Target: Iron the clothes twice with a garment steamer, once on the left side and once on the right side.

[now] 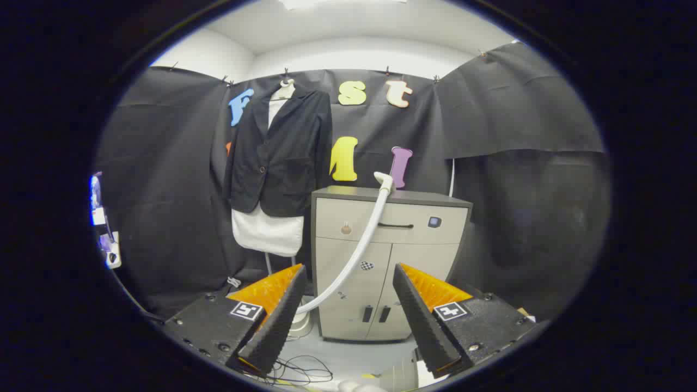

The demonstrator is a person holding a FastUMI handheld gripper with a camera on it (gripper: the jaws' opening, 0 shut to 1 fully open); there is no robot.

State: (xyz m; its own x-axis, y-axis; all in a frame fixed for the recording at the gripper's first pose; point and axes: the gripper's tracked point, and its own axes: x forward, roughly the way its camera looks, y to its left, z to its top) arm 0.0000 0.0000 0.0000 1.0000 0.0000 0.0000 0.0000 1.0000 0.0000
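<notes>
A black jacket (280, 155) over a white garment (268, 231) hangs on a hanger against the booth's wall, far beyond my fingers and to their left. The garment steamer's white hose (359, 245) rises from a white base on the floor, just past my left finger, up to the steamer head (384, 181), which rests on top of a grey cabinet (403, 234). My gripper (348, 272) is open, its two orange and black fingers wide apart with nothing between them. The hose and cabinet show through the gap, well ahead.
The grey cabinet with a drawer and two doors stands straight ahead, right of the hanging clothes. Thin black cables (299, 373) lie on the floor below my fingers. Black cloth walls close the booth on both sides. Some bright equipment (103, 223) sits at the far left.
</notes>
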